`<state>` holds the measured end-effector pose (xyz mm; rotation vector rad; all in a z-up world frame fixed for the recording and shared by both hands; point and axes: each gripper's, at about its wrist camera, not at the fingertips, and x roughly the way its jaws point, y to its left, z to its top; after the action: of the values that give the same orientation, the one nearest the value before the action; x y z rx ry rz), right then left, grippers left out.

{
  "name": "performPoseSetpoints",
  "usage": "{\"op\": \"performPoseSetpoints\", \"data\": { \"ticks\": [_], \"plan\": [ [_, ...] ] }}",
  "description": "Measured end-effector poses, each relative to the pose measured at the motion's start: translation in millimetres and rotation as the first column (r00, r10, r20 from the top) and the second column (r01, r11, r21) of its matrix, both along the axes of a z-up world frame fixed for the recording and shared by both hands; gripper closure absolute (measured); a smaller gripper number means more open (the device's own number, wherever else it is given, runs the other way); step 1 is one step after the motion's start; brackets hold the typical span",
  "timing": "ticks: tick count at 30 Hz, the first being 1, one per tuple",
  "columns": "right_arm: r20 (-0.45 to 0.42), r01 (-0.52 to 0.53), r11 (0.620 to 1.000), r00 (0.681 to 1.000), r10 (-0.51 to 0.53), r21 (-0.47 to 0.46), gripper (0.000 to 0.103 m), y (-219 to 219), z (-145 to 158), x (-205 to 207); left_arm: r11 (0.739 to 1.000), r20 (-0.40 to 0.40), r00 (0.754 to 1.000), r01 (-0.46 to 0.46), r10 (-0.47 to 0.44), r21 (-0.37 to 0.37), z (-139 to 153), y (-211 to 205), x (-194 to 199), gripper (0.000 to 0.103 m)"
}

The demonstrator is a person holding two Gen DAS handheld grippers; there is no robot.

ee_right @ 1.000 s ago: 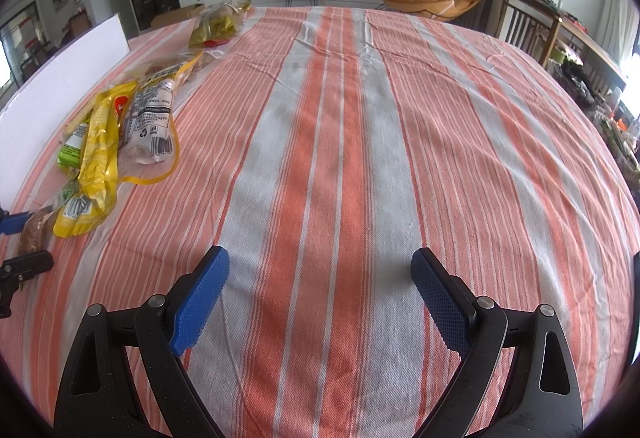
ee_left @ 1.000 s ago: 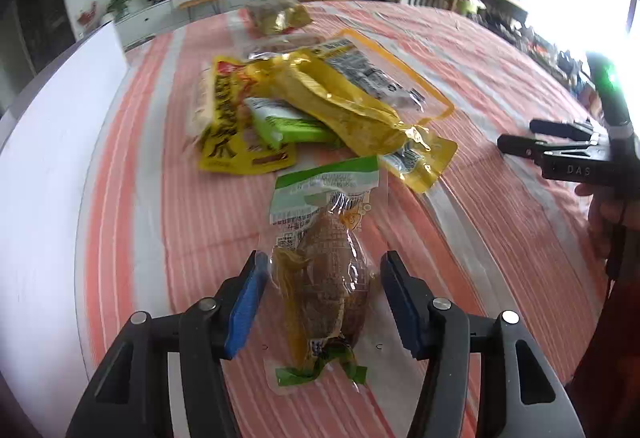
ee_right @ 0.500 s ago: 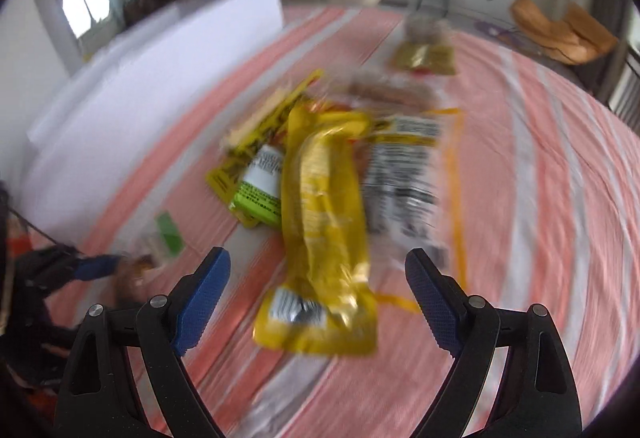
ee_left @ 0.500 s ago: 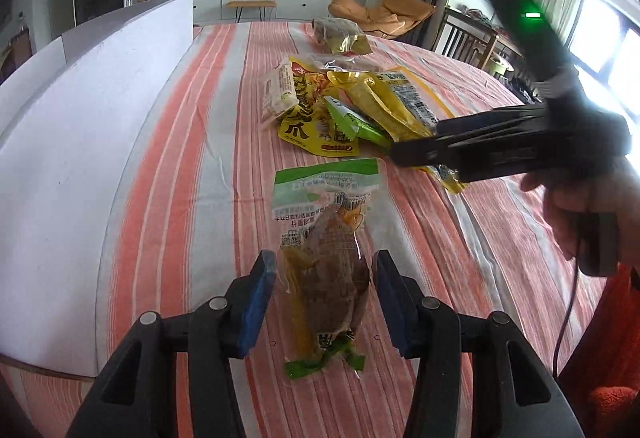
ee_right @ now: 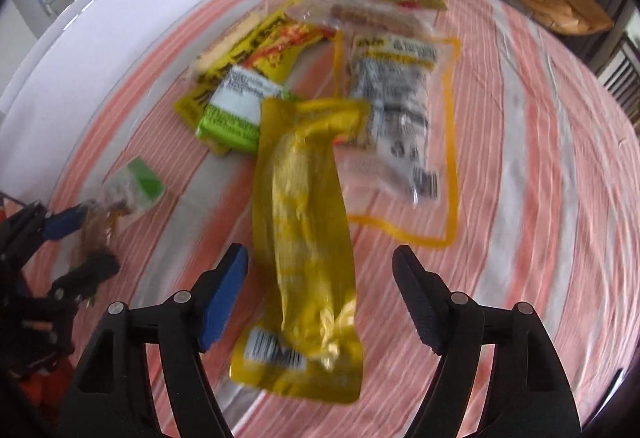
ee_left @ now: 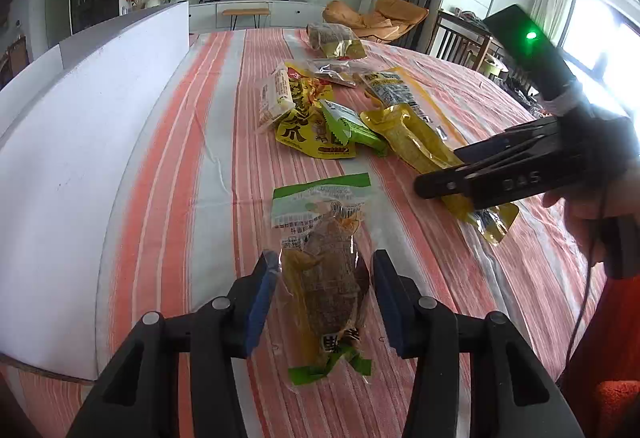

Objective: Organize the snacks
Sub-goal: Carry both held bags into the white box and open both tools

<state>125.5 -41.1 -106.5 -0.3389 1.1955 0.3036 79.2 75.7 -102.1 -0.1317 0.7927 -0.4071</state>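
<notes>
My left gripper is closed around a clear snack packet with a green top and brown contents, which lies on the striped tablecloth; both blue pads touch its sides. My right gripper is open and hovers over a long yellow packet that lies between its fingers. In the left wrist view the right gripper shows over the same yellow packet. The left gripper and its packet show at the left of the right wrist view.
More snacks lie in a pile: a yellow packet with red print, a green packet, a clear yellow-bordered packet, a sausage pack, a gold bag. A white board stands along the left.
My right gripper has swung left from the bare cloth and come down over the long yellow packet. My left gripper has closed in on the green-topped packet.
</notes>
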Motion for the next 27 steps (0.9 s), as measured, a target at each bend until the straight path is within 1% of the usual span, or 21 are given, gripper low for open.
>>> {"op": "performPoseSetpoints", "data": {
  "ticks": [1, 2, 3, 4, 6, 8, 9, 10, 12, 13, 15, 17, 18, 19, 20, 22, 24, 25, 26, 27],
  "plan": [
    [-0.009, -0.007, 1.0, 1.0, 0.007, 0.007, 0.032, 3, -4, 3, 1.0, 0.001, 1.0, 0.0, 0.0, -0.004, 0, 1, -1, 0.056],
    [0.015, -0.016, 1.0, 1.0, 0.016, -0.004, 0.054, 7, -5, 3, 1.0, -0.001, 1.0, -0.001, 0.001, -0.013, 0, 2, -2, 0.056],
    [0.031, -0.037, 0.999, 0.999, 0.037, 0.008, 0.054, 9, -3, 2, 1.0, -0.002, 1.0, -0.002, 0.002, -0.023, 0, 4, -2, 0.056],
    [0.015, -0.019, 1.0, 1.0, 0.019, 0.013, 0.055, 8, -2, 2, 0.999, -0.001, 1.0, -0.004, 0.004, -0.04, 1, 6, -3, 0.057],
    [0.012, 0.008, 0.997, 1.0, -0.009, 0.073, 0.055, 1, 6, -3, 0.996, 0.004, 1.0, -0.009, 0.009, -0.087, 5, 11, -5, 0.057],
    [0.009, 0.049, 0.986, 0.999, -0.051, 0.162, 0.055, -14, 17, -9, 0.99, 0.017, 1.0, -0.006, 0.009, -0.141, 14, 15, -7, 0.057],
    [0.001, 0.08, 0.968, 0.997, -0.083, 0.238, 0.055, -24, 25, -12, 0.986, 0.026, 1.0, -0.005, 0.009, -0.164, 20, 17, -8, 0.057],
    [-0.009, 0.105, 0.95, 0.994, -0.107, 0.293, 0.055, -32, 31, -12, 0.982, 0.034, 0.999, -0.004, 0.011, -0.189, 26, 20, -9, 0.057],
    [-0.028, 0.153, 0.91, 0.988, -0.155, 0.384, 0.055, -46, 44, -10, 0.968, 0.052, 0.998, -0.006, 0.02, -0.251, 41, 30, -10, 0.057],
    [-0.032, 0.161, 0.897, 0.986, -0.162, 0.412, 0.055, -45, 49, -10, 0.958, 0.062, 0.998, -0.013, 0.032, -0.287, 52, 39, -9, 0.057],
    [-0.034, 0.151, 0.871, 0.988, -0.153, 0.467, 0.055, -36, 65, -4, 0.946, 0.079, 0.995, -0.037, 0.065, -0.323, 68, 60, -8, 0.057],
    [-0.02, 0.114, 0.848, 0.992, -0.121, 0.517, 0.055, -13, 86, 0, 0.932, 0.094, 0.987, -0.086, 0.127, -0.353, 86, 93, -7, 0.057],
    [-0.009, 0.083, 0.831, 0.996, -0.093, 0.551, 0.055, 3, 101, 5, 0.927, 0.099, 0.983, -0.112, 0.157, -0.358, 92, 109, -6, 0.057],
    [0.001, 0.05, 0.813, 0.998, -0.062, 0.581, 0.055, 22, 113, 7, 0.925, 0.109, 0.973, -0.155, 0.204, -0.348, 101, 132, -5, 0.057],
    [0.014, 0.01, 0.792, 1.0, -0.024, 0.611, 0.055, 44, 126, 6, 0.926, 0.115, 0.965, -0.186, 0.234, -0.329, 105, 146, -5, 0.057],
    [0.039, -0.06, 0.759, 0.998, 0.045, 0.648, 0.054, 91, 145, 7, 0.928, 0.118, 0.946, -0.265, 0.303, -0.261, 113, 182, -4, 0.056],
    [0.058, -0.129, 0.731, 0.991, 0.123, 0.67, 0.054, 145, 157, 8, 0.918, 0.135, 0.915, -0.355, 0.38, -0.175, 115, 216, -6, 0.052],
    [0.065, -0.154, 0.725, 0.987, 0.15, 0.671, 0.053, 169, 159, 7, 0.906, 0.134, 0.899, -0.4, 0.417, -0.139, 113, 228, -5, 0.044],
    [0.071, -0.175, 0.72, 0.982, 0.173, 0.671, 0.051, 192, 158, 6, 0.888, 0.118, 0.881, -0.447, 0.458, -0.109, 109, 242, -4, 0.027],
    [0.068, -0.188, 0.717, 0.979, 0.193, 0.672, 0.05, 216, 155, 8, 0.869, 0.092, 0.865, -0.484, 0.492, -0.099, 104, 256, -3, 0.019]
  ]
}}
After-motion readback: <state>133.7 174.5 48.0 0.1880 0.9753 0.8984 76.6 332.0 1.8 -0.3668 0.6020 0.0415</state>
